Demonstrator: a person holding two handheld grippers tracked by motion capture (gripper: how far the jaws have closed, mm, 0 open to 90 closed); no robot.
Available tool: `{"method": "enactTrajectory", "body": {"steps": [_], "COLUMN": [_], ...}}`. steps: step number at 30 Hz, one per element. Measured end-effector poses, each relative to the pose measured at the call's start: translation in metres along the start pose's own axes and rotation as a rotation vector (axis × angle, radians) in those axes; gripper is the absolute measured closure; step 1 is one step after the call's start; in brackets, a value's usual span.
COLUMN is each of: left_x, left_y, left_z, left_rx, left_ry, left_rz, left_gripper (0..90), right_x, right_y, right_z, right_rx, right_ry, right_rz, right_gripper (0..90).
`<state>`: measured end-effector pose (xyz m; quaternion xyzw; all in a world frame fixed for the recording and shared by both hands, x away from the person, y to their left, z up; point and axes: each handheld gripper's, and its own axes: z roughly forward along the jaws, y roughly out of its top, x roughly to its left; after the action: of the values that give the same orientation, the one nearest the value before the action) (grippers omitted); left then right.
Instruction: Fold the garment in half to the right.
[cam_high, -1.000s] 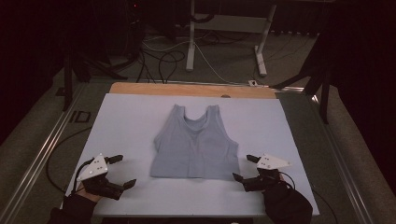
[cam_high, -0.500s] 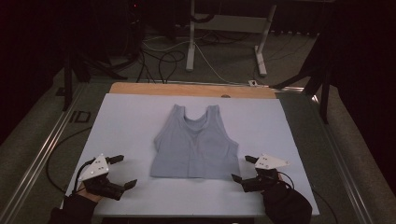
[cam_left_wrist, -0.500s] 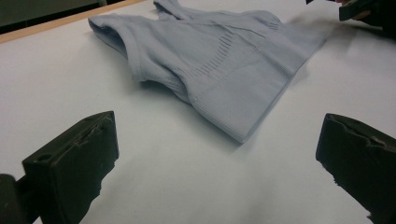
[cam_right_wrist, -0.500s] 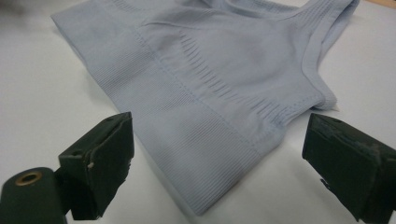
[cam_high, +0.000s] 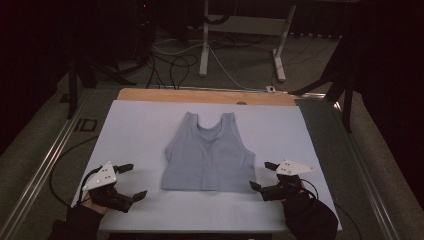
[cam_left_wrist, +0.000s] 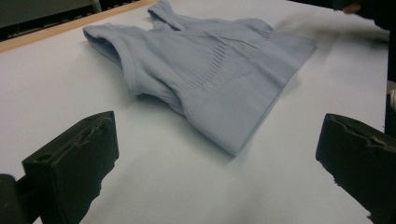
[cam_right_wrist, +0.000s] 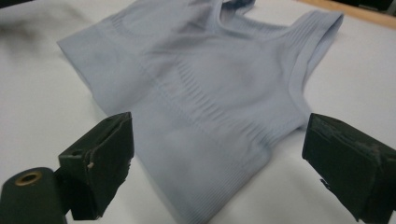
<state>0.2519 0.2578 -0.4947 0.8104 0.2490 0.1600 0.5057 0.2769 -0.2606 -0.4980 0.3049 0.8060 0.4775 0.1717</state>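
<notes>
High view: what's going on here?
A person holds a hand-held gripper in each hand at the near edge of a white table. A light blue tank top lies flat in the middle, straps away from the person. The left hand-held gripper and the right hand-held gripper flank its hem, both open, neither touching it.

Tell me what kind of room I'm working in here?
Probably a lab or recording workspace, not a home: a white-covered table holding one grey tank top, loose cables on the floor, and a metal stand behind in darkness.
</notes>
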Motion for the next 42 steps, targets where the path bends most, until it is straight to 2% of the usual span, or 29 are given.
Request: {"method": "enactTrajectory", "body": {"steps": [5, 7, 23, 31, 37, 42], "left_x": [0.000, 0.001, 0.000, -0.001, -0.005, -0.008], "left_y": [0.014, 0.018, 0.046, 0.059, 0.067, 0.069], "left_z": [-0.001, 0.000, 0.007, 0.012, 0.018, 0.024], "left_rx": [-0.011, -0.003, 0.054, 0.059, 0.084, 0.091], "left_ry": [-0.010, -0.005, -0.017, -0.028, -0.017, -0.015], "left_rz": [0.021, 0.041, 0.073, 0.085, 0.097, 0.091], "left_gripper": [0.4, 0.4, 0.4, 0.4, 0.4, 0.4], "right_x": [-0.001, -0.001, -0.012, -0.012, -0.012, -0.011], "right_y": [0.019, 0.024, 0.065, 0.093, 0.111, 0.121], "right_z": [-0.005, -0.006, 0.000, 0.016, 0.031, 0.044], "right_rx": [-0.028, -0.032, -0.075, -0.086, -0.092, -0.096], "right_ry": [-0.025, -0.027, -0.042, -0.030, -0.011, 0.005], "right_rz": [-0.030, -0.036, -0.076, -0.125, -0.142, -0.143], "right_gripper": [9.2, 9.2, 9.3, 9.3, 9.3, 9.3]}}
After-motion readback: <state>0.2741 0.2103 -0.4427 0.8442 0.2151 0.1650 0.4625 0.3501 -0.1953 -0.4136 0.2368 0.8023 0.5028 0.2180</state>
